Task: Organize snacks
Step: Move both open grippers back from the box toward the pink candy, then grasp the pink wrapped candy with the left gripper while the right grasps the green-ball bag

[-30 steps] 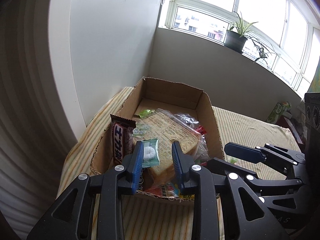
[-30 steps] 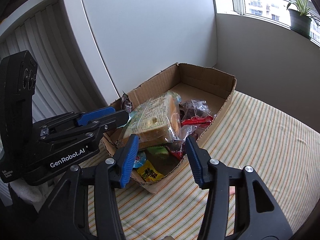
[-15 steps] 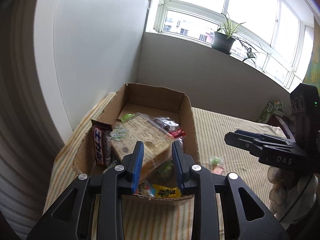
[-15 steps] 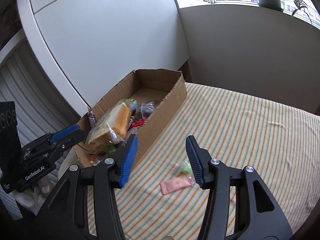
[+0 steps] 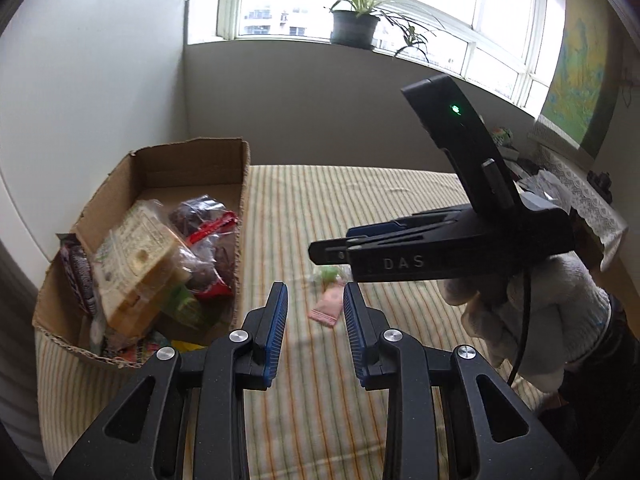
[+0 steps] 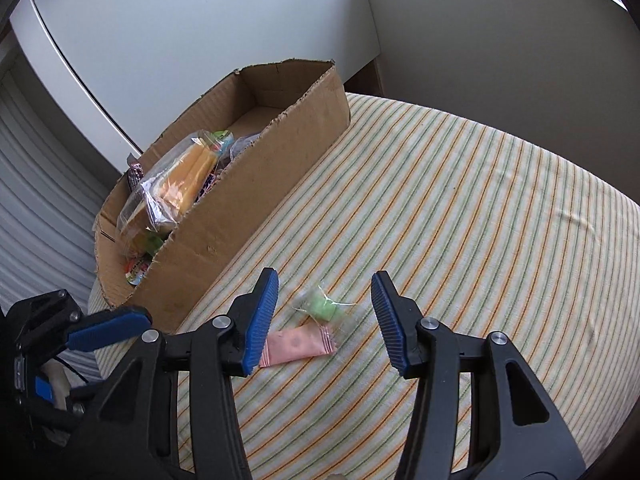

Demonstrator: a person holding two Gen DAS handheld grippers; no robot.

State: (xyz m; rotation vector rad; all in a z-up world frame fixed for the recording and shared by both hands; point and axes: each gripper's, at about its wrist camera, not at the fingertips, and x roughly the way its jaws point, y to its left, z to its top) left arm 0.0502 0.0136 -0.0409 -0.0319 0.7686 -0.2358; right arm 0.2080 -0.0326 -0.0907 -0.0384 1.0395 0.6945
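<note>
The flat pink foil-wrapped snack sachet (image 6: 297,345) is found on the striped cloth (image 6: 460,216) directly ahead of the wide-open, empty right gripper (image 6: 323,320) (the nearer one), its long axis lying crosswise between the jaws, outside the brown cardboard box (image 6: 240,216)

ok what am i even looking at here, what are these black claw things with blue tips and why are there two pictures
They are two hand-held grabbing tools; a person holds one in each hand, and a small camera on each looks out along its jaws. That gives two pictures of the same scene.

The left gripper fills the bottom of its own view, where the right one, held in a gloved hand, also shows. The right gripper frames its own view.

A striped cloth covers the surface. On it stands a cardboard box filled with snacks, including bagged bread. Beside the box lie a pink wrapper and a green candy.

Both tools are open and hold nothing.
</note>
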